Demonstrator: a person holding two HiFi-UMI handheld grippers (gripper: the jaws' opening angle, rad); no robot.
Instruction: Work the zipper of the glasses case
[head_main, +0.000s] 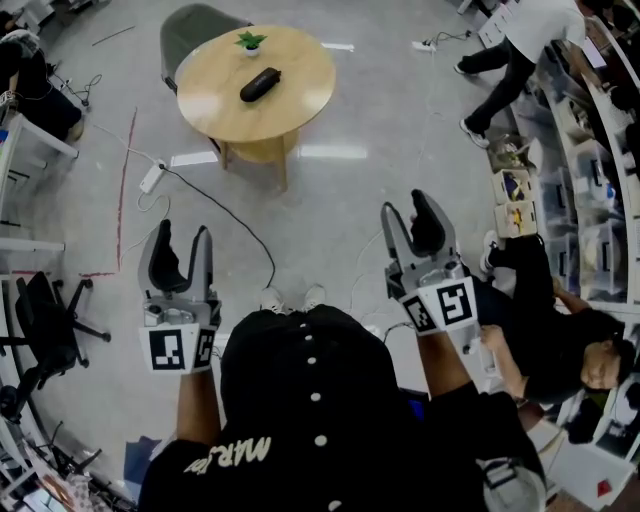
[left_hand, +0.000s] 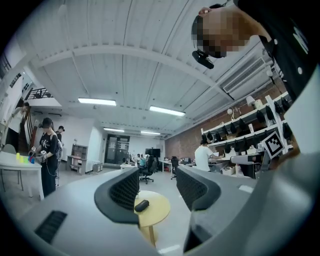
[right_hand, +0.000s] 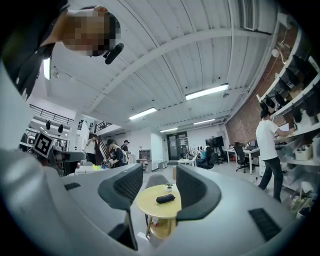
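Left gripper (head_main: 180, 235): held out level in front of the person, jaws spread wide, nothing between the pads (left_hand: 125, 187). Only far background shows through the gap.

Right gripper (head_main: 408, 212): same attitude, jaws spread, nothing pinched (its own view shows clear air between the two ribbed pads).

The two grippers sit side by side, well apart, with the person's shoes (head_main: 292, 298) on the floor between them.

Glasses case (head_main: 260, 84): dark, oblong, lying on the round wooden table (head_main: 300, 115), well ahead of both grippers and touched by neither. It is ahead and to the right of the left gripper, ahead and to the left of the right one. In each gripper view it shows small and distant in the gap between the jaws. I cannot make out the zipper.

Small potted plant (head_main: 250, 42) stands on the table just beyond the case. A grey chair (head_main: 195, 25) is tucked at the table's far side.

A power strip (head_main: 152, 177) with a black cable lies on the floor ahead of the left gripper. To the right of the right gripper, a person in black (head_main: 560, 345) crouches near shelving.
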